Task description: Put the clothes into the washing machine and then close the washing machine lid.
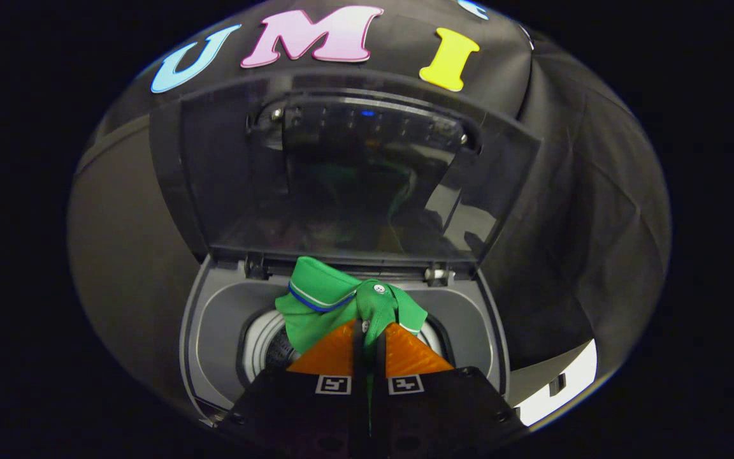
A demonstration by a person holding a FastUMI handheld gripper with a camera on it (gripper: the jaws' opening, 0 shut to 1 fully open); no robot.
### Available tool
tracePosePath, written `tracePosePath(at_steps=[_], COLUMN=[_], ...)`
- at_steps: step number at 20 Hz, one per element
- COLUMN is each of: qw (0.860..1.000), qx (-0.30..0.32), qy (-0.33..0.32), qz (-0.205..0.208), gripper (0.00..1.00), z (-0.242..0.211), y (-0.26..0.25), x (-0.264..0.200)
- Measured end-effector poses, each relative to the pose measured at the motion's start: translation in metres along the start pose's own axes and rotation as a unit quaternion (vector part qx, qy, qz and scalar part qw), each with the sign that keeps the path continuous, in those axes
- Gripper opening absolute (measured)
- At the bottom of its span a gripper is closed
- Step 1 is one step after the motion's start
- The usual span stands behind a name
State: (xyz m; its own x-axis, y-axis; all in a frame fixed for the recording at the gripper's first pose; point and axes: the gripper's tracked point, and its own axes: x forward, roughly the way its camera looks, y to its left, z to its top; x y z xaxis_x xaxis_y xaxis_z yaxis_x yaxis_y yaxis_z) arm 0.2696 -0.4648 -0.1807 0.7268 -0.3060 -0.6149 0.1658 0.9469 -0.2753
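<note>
The shirt [341, 306], a green polo with a white-and-blue striped collar edge and a white button, hangs bunched over the mouth of the drum [268, 347], its upper folds rising in front of the rear deck of the washer [214, 319] and its lower cloth running down between my fingers. My gripper [370, 335] is closed tight on it: both fingers [332, 354] press a fold of green fabric between them, and a thin strip of the same cloth shows in the narrow slit lower down, between the two square markers on the finger bases. The collar lies to the left of the pinched point, the button just above the fingertips, and a sleeve or hem with a pale edge falls off to the right. Under the shirt I see the round white rim of the drum and a dark, ribbed patch of its inside on the left; whether the cloth touches the drum wall I cannot tell. Around the opening runs the grey top deck of the washer, bounded by a darker frame. Behind it the lid [354, 172] stands raised on two hinges at the rear, a dark translucent panel that reflects a faint green patch and some pale shapes. A small blue light glows near the upper part of the lid. Beyond the machine hangs the booth's black cloth wall [596, 210].
</note>
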Motion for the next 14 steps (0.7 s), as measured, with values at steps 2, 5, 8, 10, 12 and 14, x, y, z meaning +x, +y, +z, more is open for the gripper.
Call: tracePosePath(at_steps=[2,5,8,10,12,14], qw=[1.0,0.999,0.996,0.995,0.993,0.991], qx=[0.0,-0.005,-0.008,-0.002,-0.003,-0.012], qy=[0.021,0.052,0.082,0.096,0.114,0.13], qz=[0.003,0.013,0.023,0.026,0.031,0.039], gripper=[0.07,0.07,0.06,0.06,0.07,0.07], z=[-0.016,-0.043,-0.065,-0.074,-0.083,-0.091], y=[0.001,0.008,0.014,0.016,0.016,0.016], x=[0.012,0.028,0.038,0.045,0.05,0.055])
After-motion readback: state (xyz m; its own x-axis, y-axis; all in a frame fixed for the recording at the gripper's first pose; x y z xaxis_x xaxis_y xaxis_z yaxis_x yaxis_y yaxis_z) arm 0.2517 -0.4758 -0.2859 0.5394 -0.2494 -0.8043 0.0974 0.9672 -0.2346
